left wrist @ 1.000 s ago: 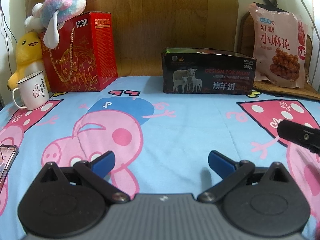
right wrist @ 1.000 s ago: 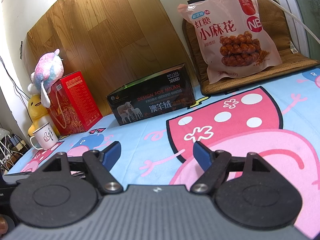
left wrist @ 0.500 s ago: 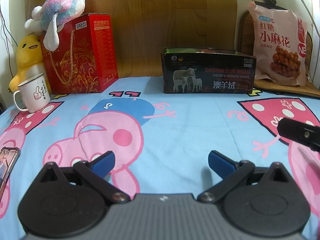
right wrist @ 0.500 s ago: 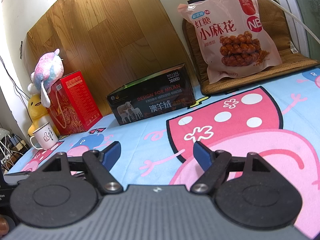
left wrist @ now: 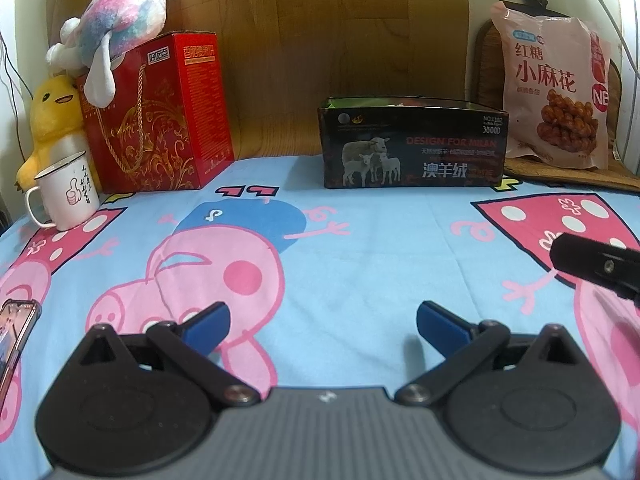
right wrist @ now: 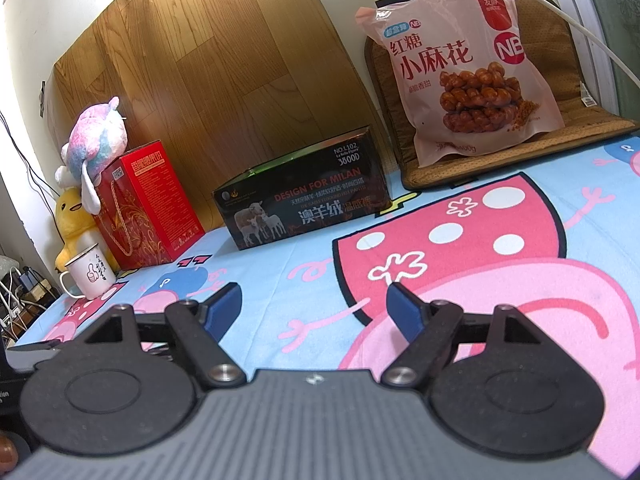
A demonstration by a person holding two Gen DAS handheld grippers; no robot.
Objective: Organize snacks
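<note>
A pink snack bag (left wrist: 554,92) of twisted dough sticks leans upright at the back right on a brown woven mat; it also shows in the right wrist view (right wrist: 468,68). A black open-topped box (left wrist: 412,144) with sheep printed on it stands at the back middle, and shows in the right wrist view (right wrist: 304,200). My left gripper (left wrist: 322,322) is open and empty, low over the cartoon cloth. My right gripper (right wrist: 314,306) is open and empty; part of it (left wrist: 596,264) shows at the left view's right edge. Both are well short of the bag and box.
A red gift box (left wrist: 160,116) with a plush toy (left wrist: 120,36) on top stands at the back left, beside a yellow plush duck (left wrist: 52,120) and a white mug (left wrist: 66,196). A phone (left wrist: 14,332) lies at the left edge. A wooden board (right wrist: 208,80) backs the scene.
The left gripper has drifted slightly, so the scene sits a little lower and right in its view. The right gripper has hardly moved. Both stay open.
</note>
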